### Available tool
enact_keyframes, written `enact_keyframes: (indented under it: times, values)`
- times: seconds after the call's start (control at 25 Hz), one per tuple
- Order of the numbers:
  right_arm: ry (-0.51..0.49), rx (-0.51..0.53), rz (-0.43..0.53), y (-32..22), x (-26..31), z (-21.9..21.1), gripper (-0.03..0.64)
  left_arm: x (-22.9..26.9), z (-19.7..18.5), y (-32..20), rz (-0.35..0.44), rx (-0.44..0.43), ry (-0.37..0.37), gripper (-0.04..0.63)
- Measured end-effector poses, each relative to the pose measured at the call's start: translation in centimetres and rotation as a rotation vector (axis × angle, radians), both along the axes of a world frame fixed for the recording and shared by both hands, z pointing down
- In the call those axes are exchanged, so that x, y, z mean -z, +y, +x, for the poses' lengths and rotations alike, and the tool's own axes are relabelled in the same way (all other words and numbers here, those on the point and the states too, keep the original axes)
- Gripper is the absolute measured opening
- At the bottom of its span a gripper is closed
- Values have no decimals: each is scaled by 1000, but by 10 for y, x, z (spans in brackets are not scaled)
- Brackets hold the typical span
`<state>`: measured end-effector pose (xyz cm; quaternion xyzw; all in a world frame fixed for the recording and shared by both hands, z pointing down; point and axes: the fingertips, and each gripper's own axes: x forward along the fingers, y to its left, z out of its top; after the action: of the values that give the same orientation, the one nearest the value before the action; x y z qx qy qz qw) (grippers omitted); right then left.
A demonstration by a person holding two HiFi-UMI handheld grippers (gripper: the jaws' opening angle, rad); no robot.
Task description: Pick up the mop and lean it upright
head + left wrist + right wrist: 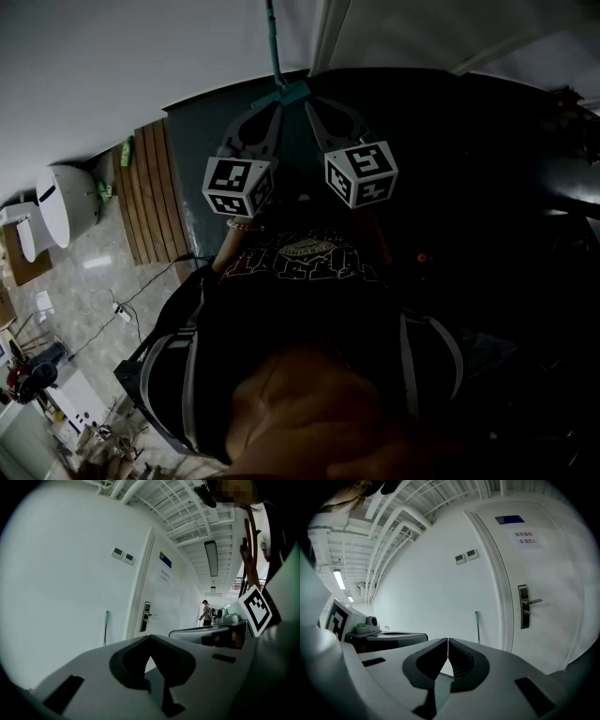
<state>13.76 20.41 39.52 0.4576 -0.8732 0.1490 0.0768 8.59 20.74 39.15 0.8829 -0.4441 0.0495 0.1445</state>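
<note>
Mop upright against the wall, right of centre.
Your left gripper and right gripper are both closed, empty; pole looks light, stiff, smooth: clamp mid-handle.

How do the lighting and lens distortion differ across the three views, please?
Head view: underexposed, the torso nearly black, only the wall and floor at left lit. Left gripper view: bright, fisheye with black corners, the door bowed, a mosaic patch top right. Right gripper view: even light, the same bowing.
</note>
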Motion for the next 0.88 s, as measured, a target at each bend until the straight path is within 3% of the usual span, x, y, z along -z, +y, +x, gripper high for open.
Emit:
enact_keyframes:
  times: [0.88]
  values:
    - [-1, -95, -7, -130, -8, -50, 20, -8, -49, -131, -7, -94, -21, 38]
